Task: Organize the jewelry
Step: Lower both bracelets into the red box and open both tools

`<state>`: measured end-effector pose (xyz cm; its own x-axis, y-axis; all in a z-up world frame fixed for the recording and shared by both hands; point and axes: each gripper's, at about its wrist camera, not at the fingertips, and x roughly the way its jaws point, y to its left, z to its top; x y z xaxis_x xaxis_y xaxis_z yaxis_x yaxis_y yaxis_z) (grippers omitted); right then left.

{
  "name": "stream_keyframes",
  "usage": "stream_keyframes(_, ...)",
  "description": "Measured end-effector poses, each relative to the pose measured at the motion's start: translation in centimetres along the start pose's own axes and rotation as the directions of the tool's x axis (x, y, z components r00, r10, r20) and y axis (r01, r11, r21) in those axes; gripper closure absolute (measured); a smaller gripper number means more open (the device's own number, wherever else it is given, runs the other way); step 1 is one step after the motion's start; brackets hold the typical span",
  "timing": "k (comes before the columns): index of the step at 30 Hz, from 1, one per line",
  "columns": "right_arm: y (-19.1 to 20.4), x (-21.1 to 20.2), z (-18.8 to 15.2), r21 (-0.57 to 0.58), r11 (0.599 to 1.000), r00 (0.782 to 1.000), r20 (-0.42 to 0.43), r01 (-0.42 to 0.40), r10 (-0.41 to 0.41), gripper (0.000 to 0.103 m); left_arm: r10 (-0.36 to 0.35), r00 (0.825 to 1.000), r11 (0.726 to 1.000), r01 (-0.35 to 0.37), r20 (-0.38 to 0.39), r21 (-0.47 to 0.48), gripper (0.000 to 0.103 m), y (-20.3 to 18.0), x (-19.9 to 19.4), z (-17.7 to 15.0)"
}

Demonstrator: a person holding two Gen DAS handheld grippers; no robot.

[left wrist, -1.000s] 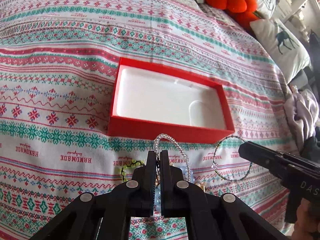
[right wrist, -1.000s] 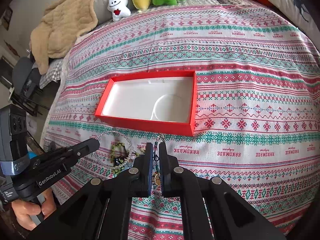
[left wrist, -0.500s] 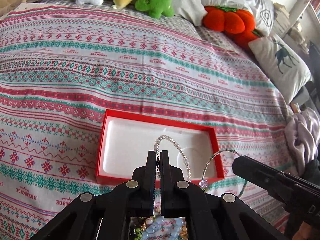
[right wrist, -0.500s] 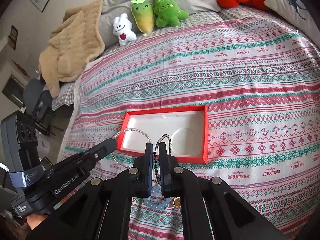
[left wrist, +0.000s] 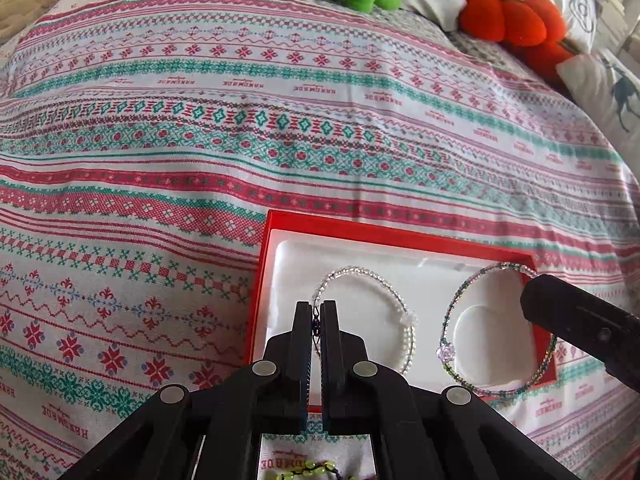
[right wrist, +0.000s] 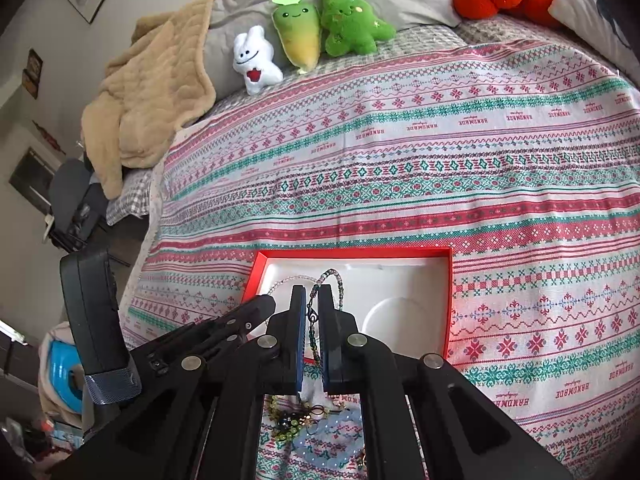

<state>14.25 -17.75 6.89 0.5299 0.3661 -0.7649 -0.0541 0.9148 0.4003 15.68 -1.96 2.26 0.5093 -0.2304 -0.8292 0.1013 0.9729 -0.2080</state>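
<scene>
**Two bracelets held over the red box**

In the left wrist view, we see our left gripper [left wrist: 318, 312] with its fingers pressed almost together, and the clasp of a clear bead bracelet [left wrist: 404, 320] is pinched between them. The loop of this bracelet hangs in front of the white lining of the red box [left wrist: 262, 280], which lies on the patterned bedspread [left wrist: 160, 160]. To the right, the right gripper [left wrist: 536, 292] comes in from the side, and a green and purple bead bracelet [left wrist: 450, 320] with a small lilac flower bead hangs from it, also in front of the box. Below our fingers, a bit of a yellow-green bead piece [left wrist: 308, 470] lies on the bedspread.

In the right wrist view, the right gripper [right wrist: 314, 304] has its fingers narrow, and they clamp the green and purple bead bracelet [right wrist: 340, 284] near its clasp. The left gripper [right wrist: 264, 304] is just beside it on the left; the clear bracelet [right wrist: 288, 281] is faint there. The red box [right wrist: 450, 300] is below both. Near us on the bedspread [right wrist: 440, 168] lies a heap of other jewelry [right wrist: 304, 420]. Far behind, three plush toys [right wrist: 300, 36] lean on a grey pillow.
</scene>
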Motion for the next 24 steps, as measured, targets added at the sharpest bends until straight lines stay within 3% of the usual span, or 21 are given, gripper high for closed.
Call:
stream_keyframes(5,-1.6,1.6,-0.5,-0.021,0.993,0.991,-0.054,0.119,-0.120,0.097,0.025,1.000,1.000,-0.025,0.005,0.019,0.103,-0.1,0.2,0.0)
stream_keyframes(14,-3.0,2.6,-0.9,-0.030,0.985,0.981,-0.089,0.172,-0.174,0.095,0.012,1.000,1.000,-0.012,0.013,0.020,0.101,-0.2,-0.1,0.1)
stream_keyframes(18,-2.8,1.7,-1.0,-0.032,0.988,0.983,-0.094,0.152,-0.155,0.094,0.015,1.000,0.999,-0.016,0.015,0.032,0.081,-0.3,-1.1,-0.1)
stream_keyframes(24,-2.1,-0.6,-1.8,-0.059,0.987,0.985,-0.074,0.151,-0.155,0.068,0.021,1.000,0.998,-0.022,0.007,0.056,0.052,-0.7,-2.5,-1.2)
